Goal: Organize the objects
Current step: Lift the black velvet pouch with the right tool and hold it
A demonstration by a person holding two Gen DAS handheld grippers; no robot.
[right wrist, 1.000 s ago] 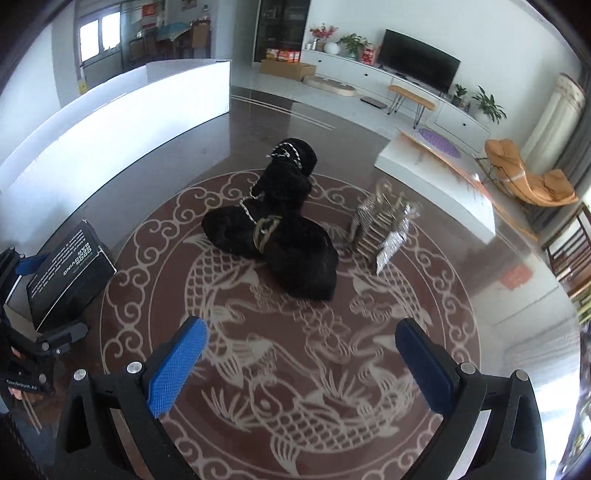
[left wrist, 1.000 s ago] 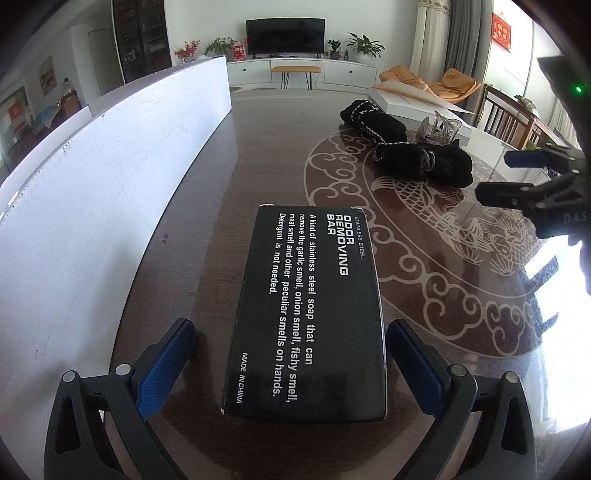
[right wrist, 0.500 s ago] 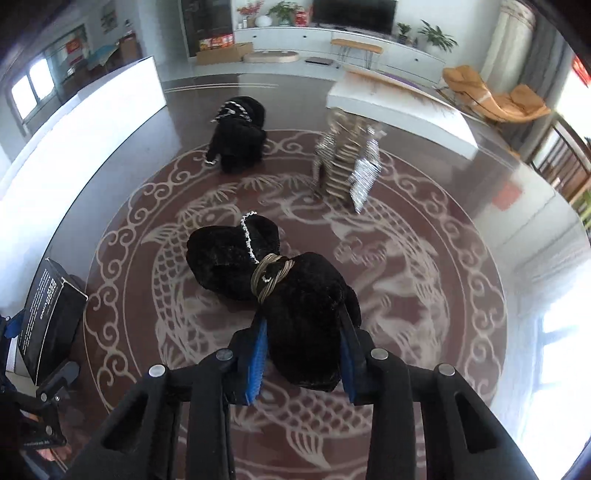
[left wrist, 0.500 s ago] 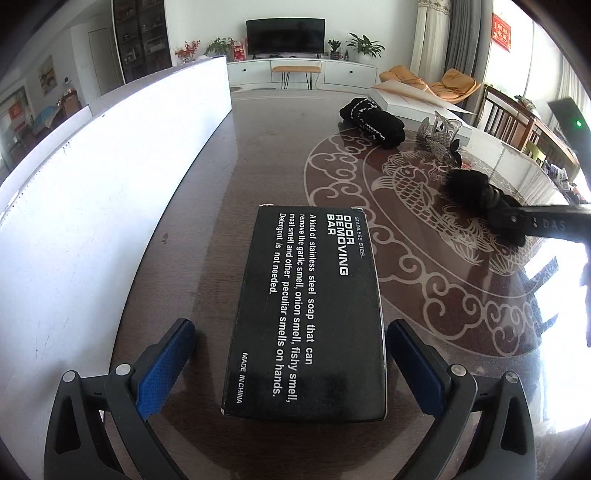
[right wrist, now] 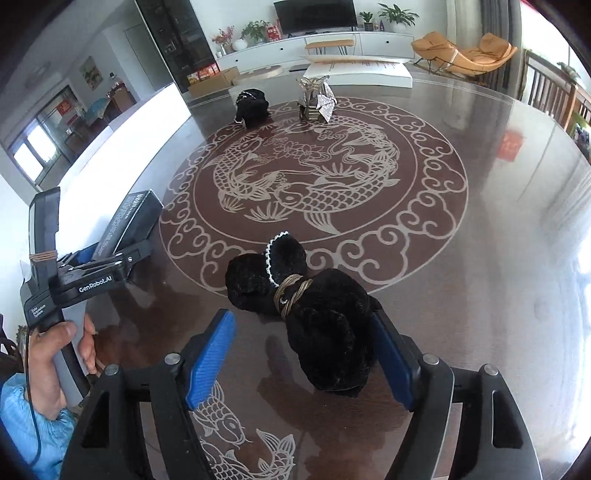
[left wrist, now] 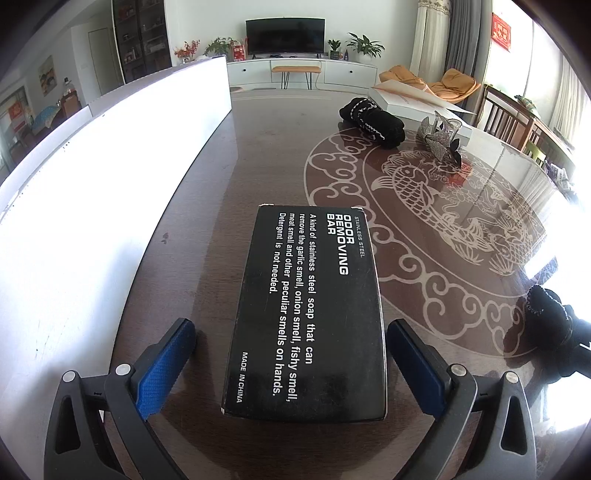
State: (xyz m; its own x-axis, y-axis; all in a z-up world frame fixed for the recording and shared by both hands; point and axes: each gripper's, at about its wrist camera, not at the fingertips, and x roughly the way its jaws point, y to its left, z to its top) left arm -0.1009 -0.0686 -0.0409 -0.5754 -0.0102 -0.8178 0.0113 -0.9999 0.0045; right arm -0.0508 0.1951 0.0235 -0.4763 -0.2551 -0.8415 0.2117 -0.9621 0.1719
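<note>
Right gripper [right wrist: 299,354], lower centre: jaws apart, right pad touching black velvet pouch [right wrist: 325,321], soft, light; best pinched across its bulk. Left gripper [left wrist: 291,369]: open astride stiff black soap box [left wrist: 306,314]. Upper frame: second pouch [right wrist: 252,107], silver holder [right wrist: 317,98].

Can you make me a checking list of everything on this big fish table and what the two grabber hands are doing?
Surface: dark glossy table with a fish pattern.
Job's things: black box; near black velvet shoe; far black shoe; silver shoe.
Clutter: flat white box at the far edge.
Grippers: left gripper open around the black box; right gripper open around the near shoe.
Cables: thin black cable by the hand.
Surroundings: TV, plants, orange chairs.
</note>
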